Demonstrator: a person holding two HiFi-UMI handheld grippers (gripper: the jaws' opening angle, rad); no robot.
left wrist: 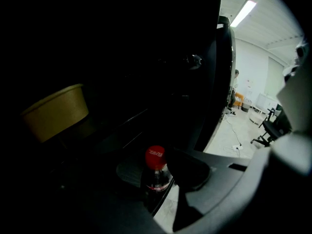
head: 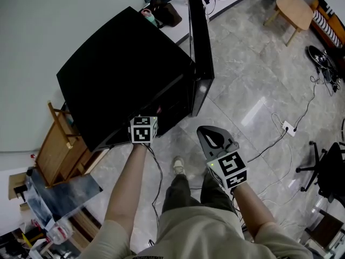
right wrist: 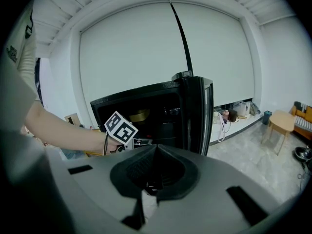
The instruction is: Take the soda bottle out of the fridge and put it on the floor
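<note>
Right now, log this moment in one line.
left gripper: on soda bottle, inside fridge | right gripper: shut, empty | door: open

Fridge mouth standing open, bare floor in front

The door (head: 199, 47) is hanging swung wide on the right, leaving the fridge (head: 124, 72) front clear. Inside, a yellow bowl (left wrist: 56, 112) is sitting upper left, well apart from the soda bottle (left wrist: 156, 172), with dark free space above its cap. The floor (head: 237, 80) is lying bare nearby, a power strip (head: 289, 127) trailing cables farther right.
</note>
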